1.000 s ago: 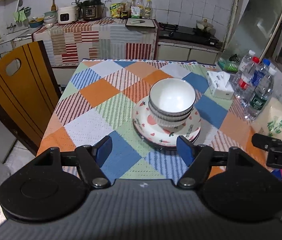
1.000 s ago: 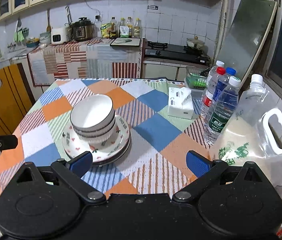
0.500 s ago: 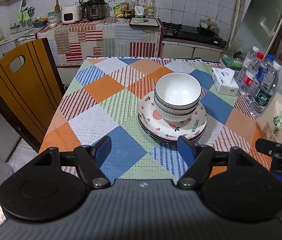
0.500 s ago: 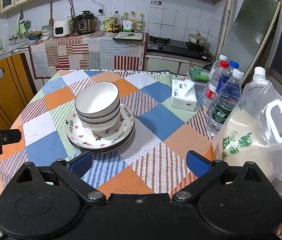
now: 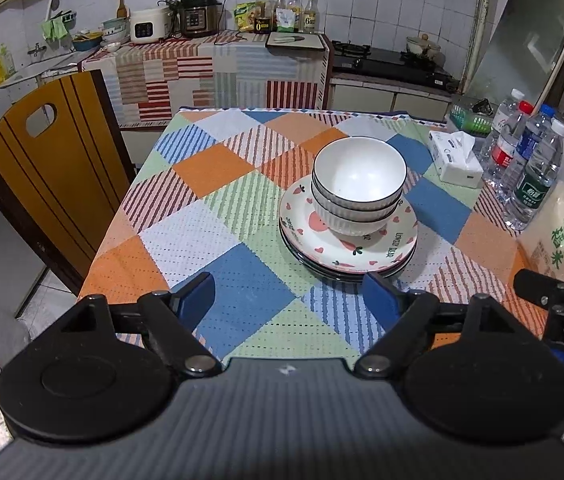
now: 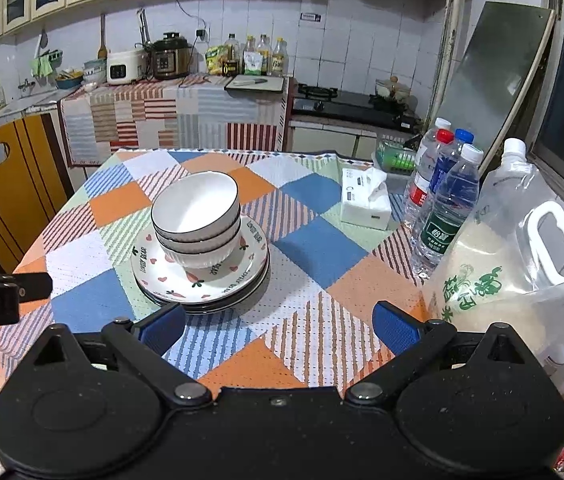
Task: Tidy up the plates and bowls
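A stack of white bowls (image 5: 359, 184) with dark rims sits on a stack of patterned plates (image 5: 347, 246) in the middle of the checked tablecloth. The same bowls (image 6: 196, 216) and plates (image 6: 202, 276) show in the right wrist view. My left gripper (image 5: 291, 298) is open and empty, held above the near table edge, in front of the plates. My right gripper (image 6: 278, 326) is open and empty, also at the near edge, to the right of the plates.
A tissue box (image 6: 365, 204), water bottles (image 6: 443, 208) and a large rice jug (image 6: 513, 256) stand along the table's right side. A wooden chair (image 5: 50, 168) stands at the left. A kitchen counter with appliances (image 5: 186, 16) runs behind the table.
Both grippers have drawn back and up from the table, so the stack sits farther away. The bowls and plates have not moved. Both stay open.
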The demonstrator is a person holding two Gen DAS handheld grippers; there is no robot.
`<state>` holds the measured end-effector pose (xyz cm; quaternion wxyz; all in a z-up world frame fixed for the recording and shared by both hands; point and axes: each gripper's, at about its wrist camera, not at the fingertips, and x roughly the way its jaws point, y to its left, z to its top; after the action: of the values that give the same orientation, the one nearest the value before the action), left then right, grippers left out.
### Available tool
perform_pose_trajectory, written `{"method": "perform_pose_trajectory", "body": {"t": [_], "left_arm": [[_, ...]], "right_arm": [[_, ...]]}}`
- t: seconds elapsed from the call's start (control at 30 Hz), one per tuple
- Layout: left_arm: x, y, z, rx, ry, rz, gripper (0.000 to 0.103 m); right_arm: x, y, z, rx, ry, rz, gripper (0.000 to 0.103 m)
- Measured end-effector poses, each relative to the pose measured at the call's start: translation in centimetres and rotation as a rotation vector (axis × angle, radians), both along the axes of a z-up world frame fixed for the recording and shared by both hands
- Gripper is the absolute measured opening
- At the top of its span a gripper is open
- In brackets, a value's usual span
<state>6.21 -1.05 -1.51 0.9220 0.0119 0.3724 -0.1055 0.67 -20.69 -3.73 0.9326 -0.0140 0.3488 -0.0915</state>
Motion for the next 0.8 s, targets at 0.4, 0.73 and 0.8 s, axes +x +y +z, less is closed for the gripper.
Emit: {"method": "perform_pose_trajectory", "body": {"t": [0.4, 0.73, 0.8], "left_arm": [[-0.3, -0.4, -0.2, -0.001, -0.029, -0.003, 0.094], [-0.1, -0.4, -0.3, -0.001, -0.015, 0.007, 0.096], [-0.1, -0.3, -0.3, 0.000, -0.018, 0.013, 0.096]], "right_arm": [[-0.4, 1.0, -0.4, -0.071, -0.032, -0.004, 0.102], [-0.3, 1.0, -0.6, -0.058, -0.026, -0.007, 0.102], [-0.3, 1.0, -0.6, -0.056, -0.025, -0.008, 0.102]]}}
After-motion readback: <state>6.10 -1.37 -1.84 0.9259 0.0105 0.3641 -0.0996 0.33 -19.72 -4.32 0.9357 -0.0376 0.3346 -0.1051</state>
